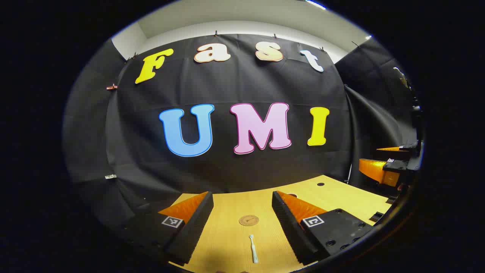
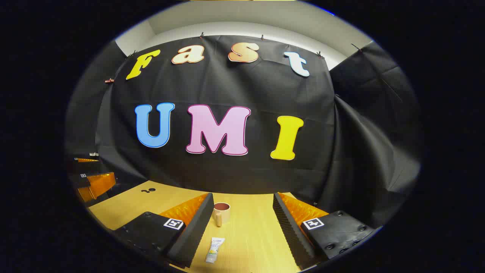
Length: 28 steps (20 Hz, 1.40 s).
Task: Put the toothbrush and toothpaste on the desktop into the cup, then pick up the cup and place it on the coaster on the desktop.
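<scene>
While both tongs gape wide, gripping nothing, cup (image 2: 221, 213) stands upright; toothpaste (image 2: 215, 250) lies near it.

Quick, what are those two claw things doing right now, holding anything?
Left gripper: open, holding nothing, above the toothbrush.
Right gripper: open, holding nothing, the toothpaste lying between its fingers.

Light wooden desktop (image 1: 227, 242), black cloth wall (image 2: 242, 91) behind, white ceiling strip (image 1: 242, 26) above
</scene>
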Tool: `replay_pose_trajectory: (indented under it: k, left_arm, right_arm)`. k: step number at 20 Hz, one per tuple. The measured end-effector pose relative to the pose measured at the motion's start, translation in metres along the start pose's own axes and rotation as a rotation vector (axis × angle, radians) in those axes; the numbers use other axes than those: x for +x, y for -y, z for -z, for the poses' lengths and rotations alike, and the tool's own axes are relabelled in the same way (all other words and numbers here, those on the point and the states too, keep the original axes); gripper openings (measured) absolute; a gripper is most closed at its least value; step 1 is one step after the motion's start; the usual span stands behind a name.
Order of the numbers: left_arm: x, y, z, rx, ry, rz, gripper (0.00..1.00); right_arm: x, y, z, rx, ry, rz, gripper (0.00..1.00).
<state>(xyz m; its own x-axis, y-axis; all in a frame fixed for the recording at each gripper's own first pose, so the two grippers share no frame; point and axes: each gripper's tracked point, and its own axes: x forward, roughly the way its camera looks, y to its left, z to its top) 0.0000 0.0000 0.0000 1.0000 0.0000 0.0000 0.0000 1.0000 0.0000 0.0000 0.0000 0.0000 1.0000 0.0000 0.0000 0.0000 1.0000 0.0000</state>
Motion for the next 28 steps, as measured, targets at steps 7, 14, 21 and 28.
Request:
replay_pose_trajectory:
  k: [7, 14, 21, 28]
  left_arm:
    - [-0.003, -0.002, 0.014, -0.004, -0.033, 0.015, 0.98]
    - [0.007, -0.006, 0.022, -0.008, -0.045, -0.001, 0.98]
    - [0.019, -0.005, 0.037, -0.025, -0.084, -0.001, 0.98]
    - [0.029, -0.008, 0.048, -0.018, -0.117, -0.018, 0.98]
  right_arm:
    - [-0.006, -0.013, 0.007, -0.028, -0.016, -0.005, 0.97]
    - [0.015, -0.021, 0.021, -0.024, -0.061, -0.018, 0.96]
    - [0.039, -0.027, 0.052, -0.037, -0.187, -0.033, 0.97]
    - [0.069, -0.05, 0.11, -0.011, -0.391, -0.107, 0.97]
